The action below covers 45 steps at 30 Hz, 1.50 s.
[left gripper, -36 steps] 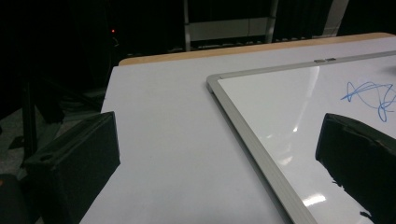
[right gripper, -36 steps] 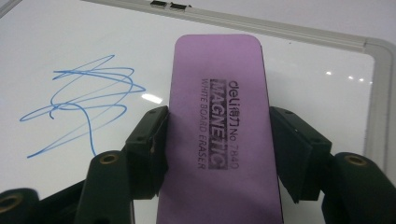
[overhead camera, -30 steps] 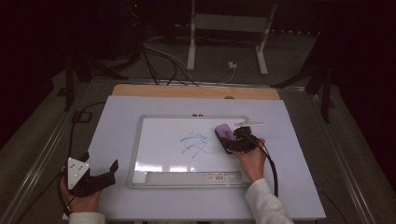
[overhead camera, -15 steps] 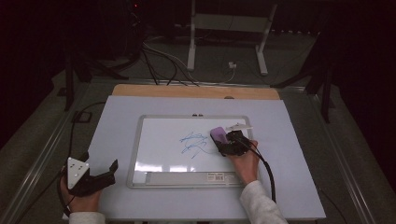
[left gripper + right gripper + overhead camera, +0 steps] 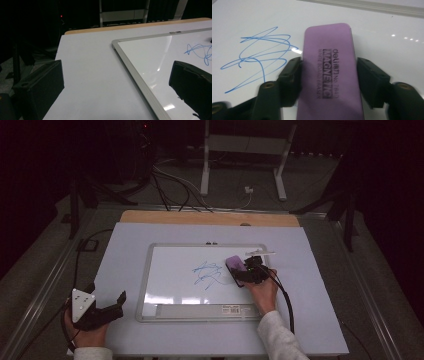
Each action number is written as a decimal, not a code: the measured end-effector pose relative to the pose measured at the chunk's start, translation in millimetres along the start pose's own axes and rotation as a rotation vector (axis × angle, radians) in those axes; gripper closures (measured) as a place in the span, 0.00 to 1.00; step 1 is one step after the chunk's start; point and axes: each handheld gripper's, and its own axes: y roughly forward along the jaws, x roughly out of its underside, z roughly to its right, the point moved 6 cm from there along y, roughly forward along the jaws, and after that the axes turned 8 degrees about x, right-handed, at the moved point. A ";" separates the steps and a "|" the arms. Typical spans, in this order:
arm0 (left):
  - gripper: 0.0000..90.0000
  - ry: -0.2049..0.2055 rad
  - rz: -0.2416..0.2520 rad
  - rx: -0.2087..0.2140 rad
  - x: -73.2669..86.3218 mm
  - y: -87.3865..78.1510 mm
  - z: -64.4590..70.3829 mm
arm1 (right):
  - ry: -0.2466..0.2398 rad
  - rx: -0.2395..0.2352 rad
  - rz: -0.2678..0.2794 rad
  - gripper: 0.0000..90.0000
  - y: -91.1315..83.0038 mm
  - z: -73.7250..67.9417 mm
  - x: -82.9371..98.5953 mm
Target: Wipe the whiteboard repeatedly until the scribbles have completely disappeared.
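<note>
Two grippers are at work around the whiteboard point(image 5: 170, 285), which lies flat on the white table point(image 5: 320, 320) with its silver frame all round. The right gripper point(image 5: 239, 272) sits over the right half of the whiteboard, its jaws clamped on the long sides of a purple eraser point(image 5: 329, 70); the right gripper view shows each jaw pressed against an edge of the eraser, whose face reads "deli MAGNETIC WHITE BOARD ERASER". The eraser lies flat on the whiteboard surface, just to the right of the blue scribble point(image 5: 207, 273), its near corner touching or almost touching the outermost loop of the ink. The scribble itself is near the middle of the whiteboard, a tangle of overlapping loops. The hand point(image 5: 262, 292) holding this gripper rests on the lower right part of the whiteboard, with a black cable trailing back over the frame.

The left gripper point(image 5: 116, 304) lies off the whiteboard, just beyond its lower left corner, resting on the table. Its jaws stand wide apart with nothing between them; in the left gripper view they frame bare table and the whiteboard's left edge.
</note>
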 end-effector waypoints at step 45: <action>0.02 0.019 0.008 -0.008 -4.3 -2.8 0.0 | -0.041 0.043 -0.014 0.46 5.6 -27.5 -5.4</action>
